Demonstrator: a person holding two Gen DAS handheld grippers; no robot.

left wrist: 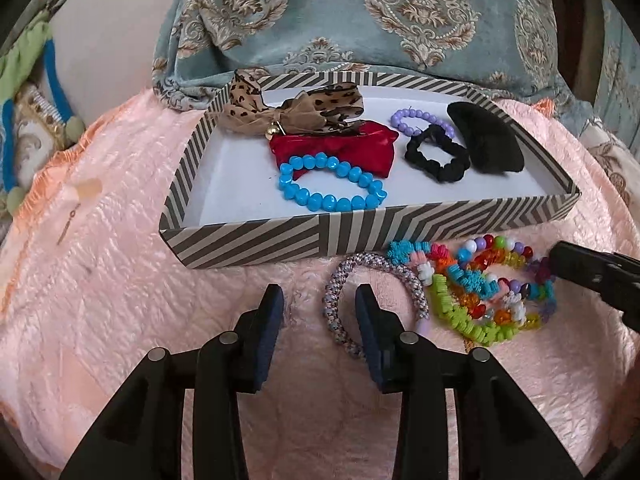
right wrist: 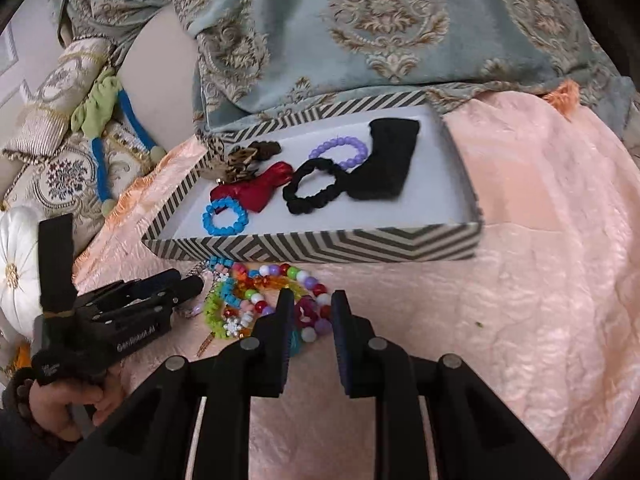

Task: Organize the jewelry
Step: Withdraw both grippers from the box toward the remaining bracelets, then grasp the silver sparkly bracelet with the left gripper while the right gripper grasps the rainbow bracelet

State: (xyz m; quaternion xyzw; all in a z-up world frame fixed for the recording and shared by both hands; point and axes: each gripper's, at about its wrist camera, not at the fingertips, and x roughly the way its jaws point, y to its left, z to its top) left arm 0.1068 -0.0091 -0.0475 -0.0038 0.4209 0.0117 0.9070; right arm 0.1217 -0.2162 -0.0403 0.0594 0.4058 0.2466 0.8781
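Pink quilt point(left wrist: 120, 280) under your striped tray point(left wrist: 248, 244). Your left gripper point(left wrist: 320, 300) gapes empty beside the woven bracelet point(left wrist: 372, 264); your right gripper point(right wrist: 312, 304) stands parted over the bead pile point(right wrist: 276, 288).

One marking found. In the right wrist view, white lettering runs along the side of the black body of the left gripper point(right wrist: 188, 286); it is blurred and only partly legible, appearing to end in ".AI". A small white mark sits on the black piece just above the person's left hand point(right wrist: 66, 406), too small to read. The left wrist view shows no legible text.
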